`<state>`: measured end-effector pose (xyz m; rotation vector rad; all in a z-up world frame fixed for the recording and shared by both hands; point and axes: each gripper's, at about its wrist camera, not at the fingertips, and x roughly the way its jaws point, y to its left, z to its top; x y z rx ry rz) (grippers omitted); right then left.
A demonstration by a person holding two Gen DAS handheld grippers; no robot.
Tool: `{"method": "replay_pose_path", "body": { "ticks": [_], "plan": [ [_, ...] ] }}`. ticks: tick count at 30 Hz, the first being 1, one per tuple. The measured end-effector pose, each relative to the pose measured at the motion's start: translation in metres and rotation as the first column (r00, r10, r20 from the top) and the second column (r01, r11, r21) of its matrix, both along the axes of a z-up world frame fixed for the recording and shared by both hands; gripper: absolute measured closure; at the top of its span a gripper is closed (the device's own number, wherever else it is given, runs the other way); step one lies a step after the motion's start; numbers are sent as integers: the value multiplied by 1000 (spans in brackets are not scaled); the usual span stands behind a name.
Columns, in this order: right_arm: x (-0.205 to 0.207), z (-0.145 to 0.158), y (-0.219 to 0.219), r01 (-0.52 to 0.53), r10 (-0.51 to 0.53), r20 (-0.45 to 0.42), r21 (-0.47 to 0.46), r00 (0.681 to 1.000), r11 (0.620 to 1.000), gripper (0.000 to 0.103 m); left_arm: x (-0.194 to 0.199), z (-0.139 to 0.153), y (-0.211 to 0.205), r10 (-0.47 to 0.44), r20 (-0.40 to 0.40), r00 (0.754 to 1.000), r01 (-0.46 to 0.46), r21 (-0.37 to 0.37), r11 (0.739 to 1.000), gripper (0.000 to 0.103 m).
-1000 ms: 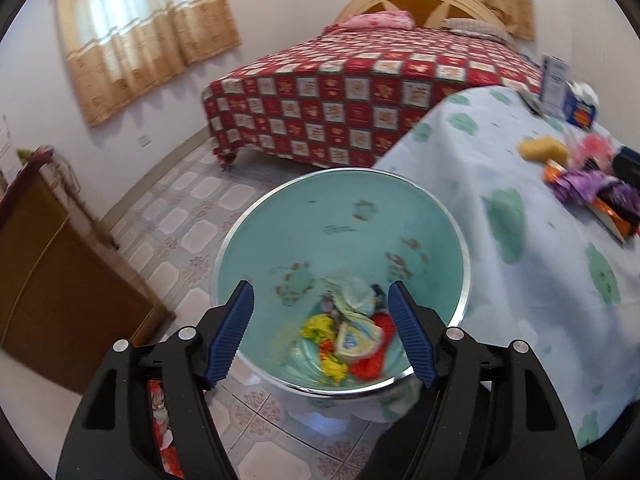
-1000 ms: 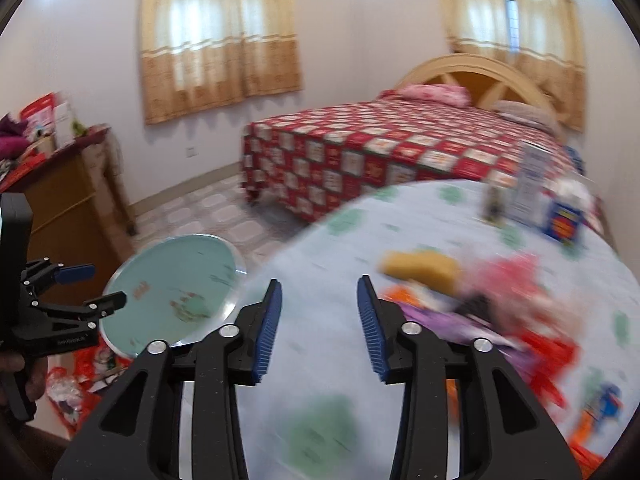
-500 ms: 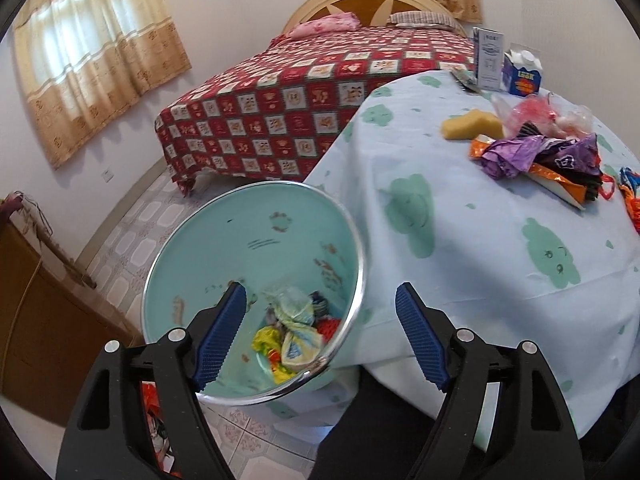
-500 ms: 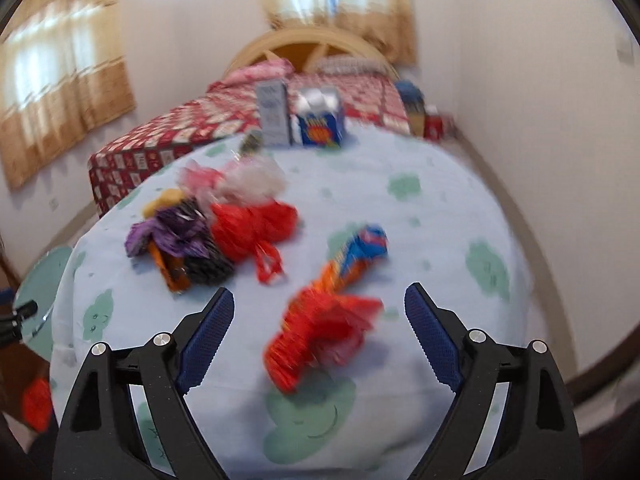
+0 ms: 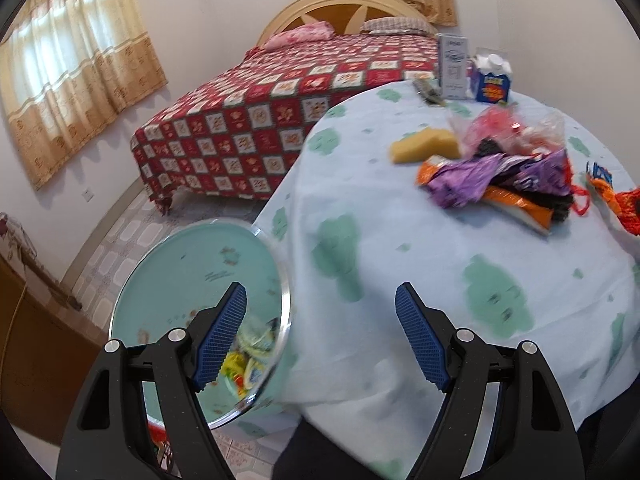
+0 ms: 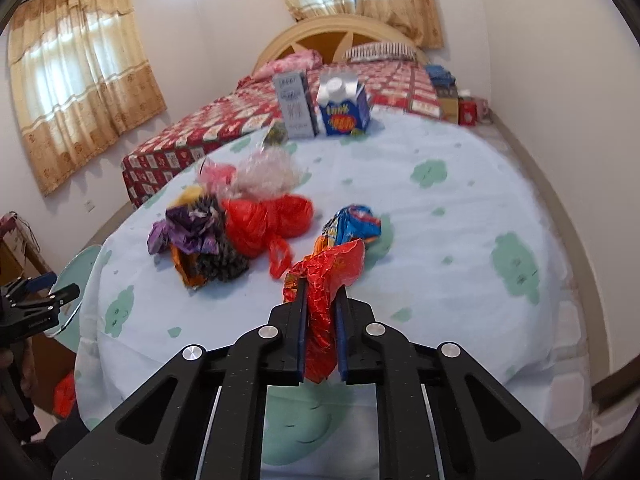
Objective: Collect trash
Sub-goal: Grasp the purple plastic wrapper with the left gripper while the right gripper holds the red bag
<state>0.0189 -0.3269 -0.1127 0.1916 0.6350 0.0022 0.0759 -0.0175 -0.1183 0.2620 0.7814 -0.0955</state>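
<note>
Now right claw (image 6: 320,320) pinches red wrapper (image 6: 326,276) w/ thin grip; it may slip before bin (image 5: 192,280); left claw (image 5: 320,336) wide, empty.

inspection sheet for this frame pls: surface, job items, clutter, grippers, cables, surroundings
Surface: table under a pale blue cloth with green prints.
Job's things: red wrapper clamped in the right gripper; blue wrapper just beyond it; red bag, purple wrapper and clear bag piled further left; teal bin beside the table, trash already in it.
Clutter: yellow sponge, blue carton and grey box at the far edge.
Grippers: right shut on the red wrapper; left gripper open, empty, near the bin rim.
Cables: nothing seen.
Surroundings: bed with a red checked cover, curtains, tiled floor.
</note>
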Motion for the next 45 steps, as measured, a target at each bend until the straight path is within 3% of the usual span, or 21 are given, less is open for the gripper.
{"method": "replay_pose_path", "body": {
  "ticks": [6,15,17,19,21,23,33,45],
  "plan": [
    [-2,3,-14,34,-32,26,-70,999,997,91,17,0,-45,-64,4,998,64,-18,998,27],
    [5,-4,-32,46,-44,45,-35,998,998,91,45,-12,-104,-154,-17,988,154,1,988,28],
    [8,-4,-29,30,-28,54,-37,998,999,91,53,-18,-109,-162,-38,986,163,10,987,41],
    [9,-3,-23,9,-6,65,-45,998,999,91,61,-24,-111,-177,-81,981,177,-11,984,72],
    [9,-2,-18,-5,8,72,-51,997,999,91,64,-25,-112,-195,-96,976,193,-25,981,95],
    [9,-1,-15,-16,20,77,-50,997,999,91,63,-24,-111,-189,-91,978,188,-17,982,102],
    [10,20,9,-71,77,126,-59,989,996,91,34,14,-68,-137,-17,990,137,3,991,103],
    [28,41,56,-171,187,170,-101,968,980,91,17,25,-5,-34,11,999,34,38,999,103]
  ]
}}
